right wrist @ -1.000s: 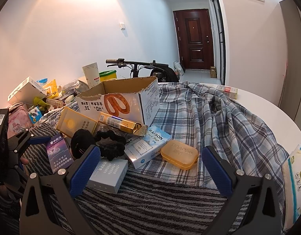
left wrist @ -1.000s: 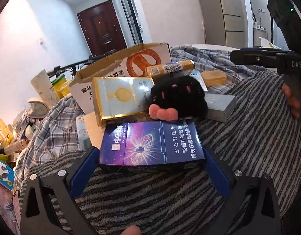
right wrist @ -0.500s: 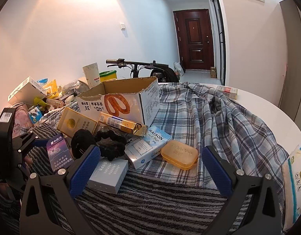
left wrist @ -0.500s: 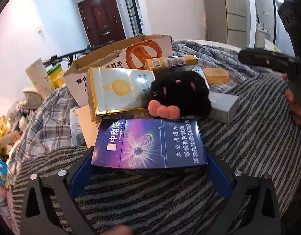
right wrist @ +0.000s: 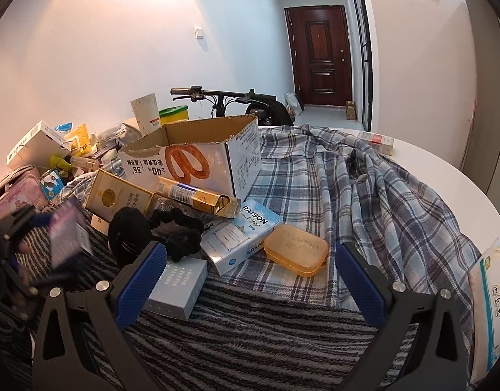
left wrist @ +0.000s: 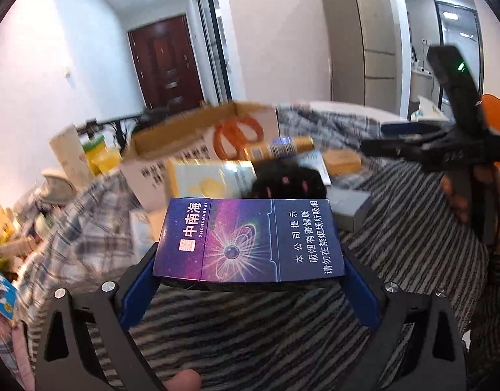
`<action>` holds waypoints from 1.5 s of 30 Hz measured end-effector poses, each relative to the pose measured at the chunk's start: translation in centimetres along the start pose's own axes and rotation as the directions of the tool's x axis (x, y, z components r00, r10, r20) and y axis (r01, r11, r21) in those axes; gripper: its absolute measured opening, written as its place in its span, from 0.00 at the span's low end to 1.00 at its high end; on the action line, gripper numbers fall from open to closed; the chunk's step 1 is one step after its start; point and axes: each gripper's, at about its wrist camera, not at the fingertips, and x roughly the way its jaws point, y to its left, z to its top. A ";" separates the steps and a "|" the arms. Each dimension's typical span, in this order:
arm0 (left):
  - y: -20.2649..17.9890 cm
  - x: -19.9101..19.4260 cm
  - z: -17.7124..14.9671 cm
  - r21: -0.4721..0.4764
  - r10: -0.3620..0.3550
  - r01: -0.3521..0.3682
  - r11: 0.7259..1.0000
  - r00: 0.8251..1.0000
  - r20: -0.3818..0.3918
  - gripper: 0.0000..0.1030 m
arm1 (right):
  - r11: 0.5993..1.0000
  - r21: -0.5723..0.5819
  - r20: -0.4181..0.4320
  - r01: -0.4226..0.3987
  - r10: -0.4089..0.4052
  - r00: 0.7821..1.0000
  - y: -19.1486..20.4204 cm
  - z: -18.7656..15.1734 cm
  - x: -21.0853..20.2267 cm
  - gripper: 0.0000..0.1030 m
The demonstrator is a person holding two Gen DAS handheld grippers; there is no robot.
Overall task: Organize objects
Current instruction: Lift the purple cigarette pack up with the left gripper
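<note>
Lifting off — purple carton clear of the striped blanket!

Cardboard box (left wrist: pixel 198 143) waits at twelve o'clock, open-topped, looking like the drop spot. Striped blanket (left wrist: pixel 412 238) has fallen away below since a second ago; the background smears with motion. Purple cigarette carton (left wrist: pixel 250 238) rides pinched in the left gripper (left wrist: pixel 250 260), raised toward that box. Right gripper (right wrist: pixel 250 277) hangs spread wide, nothing inside, orange case (right wrist: pixel 295 254) at its twelve o'clock.
</note>
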 end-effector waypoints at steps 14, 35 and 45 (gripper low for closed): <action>6.9 -4.6 3.3 -0.058 0.259 -0.254 0.965 0.916 0.305 0.97 | 1.000 -0.002 -0.017 -0.003 0.003 1.000 0.0 0.0 0.4 1.00; 11.8 -0.2 1.1 -0.190 0.225 -0.185 0.964 0.951 0.212 0.97 | 1.000 -0.012 -0.074 0.022 -0.023 0.997 0.2 -0.1 1.5 1.00; 11.5 -0.3 1.0 -0.183 0.235 -0.199 0.963 0.951 0.201 0.97 | 1.000 -0.004 -0.119 0.022 -0.022 0.993 -0.1 -0.2 2.4 1.00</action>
